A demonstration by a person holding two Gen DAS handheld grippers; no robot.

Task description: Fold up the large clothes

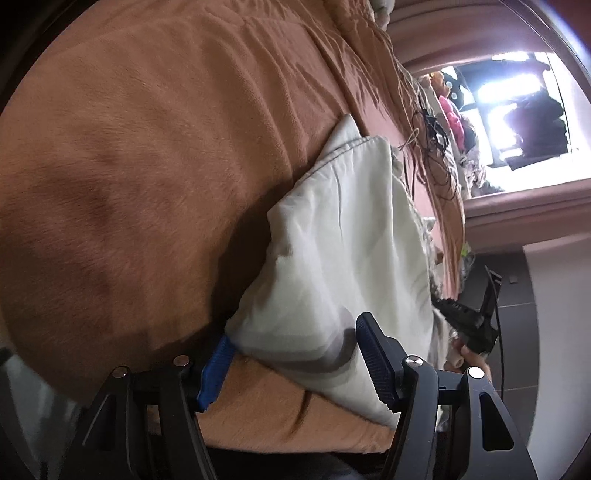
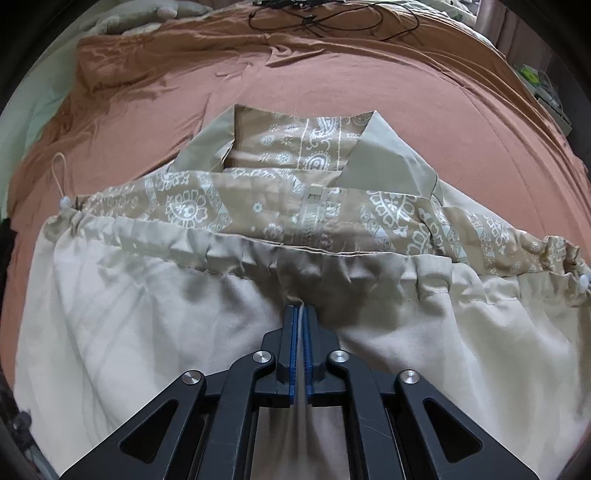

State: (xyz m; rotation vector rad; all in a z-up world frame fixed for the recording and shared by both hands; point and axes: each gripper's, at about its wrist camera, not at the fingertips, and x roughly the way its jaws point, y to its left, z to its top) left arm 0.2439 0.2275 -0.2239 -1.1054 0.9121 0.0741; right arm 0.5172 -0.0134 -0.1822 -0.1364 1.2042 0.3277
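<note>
Mostly, the beige jacket (image 2: pixel 229 302) sets the layout: it lies spread on a brown bedspread (image 2: pixel 332 81), plain pale outer cloth nearest the right wrist camera and a paisley-printed lining (image 2: pixel 192 206) showing beyond a gathered drawstring hem that runs across the view. A white cord stopper (image 2: pixel 65 202) with a thin loop sits at the hem's left end, and a second stopper at its right end. Beyond the lining, two plain flaps are folded in over the printed panel.

The right gripper (image 2: pixel 301 314) is clenched on a thin pinch of the plain cloth just short of the hem, its blue pads nearly meeting with the fabric between them. The left gripper (image 1: pixel 295 354) stands released: its blue pads are apart, straddling the jacket's near corner in the left wrist view, one pad low beside the cloth edge and the other over it; whether either touches the cloth is unclear.

Past the jacket's far folded edge the bedspread is bare and only lightly creased, with open room on both sides of the garment. Farther still from the jacket, black cables (image 2: pixel 317 18) lie tangled near the bed's far edge, and a pale green pillow (image 2: pixel 129 18) rests at the far left corner. In the left wrist view, a bright window (image 1: pixel 513 99) and a pink wall lie beyond the bed.
</note>
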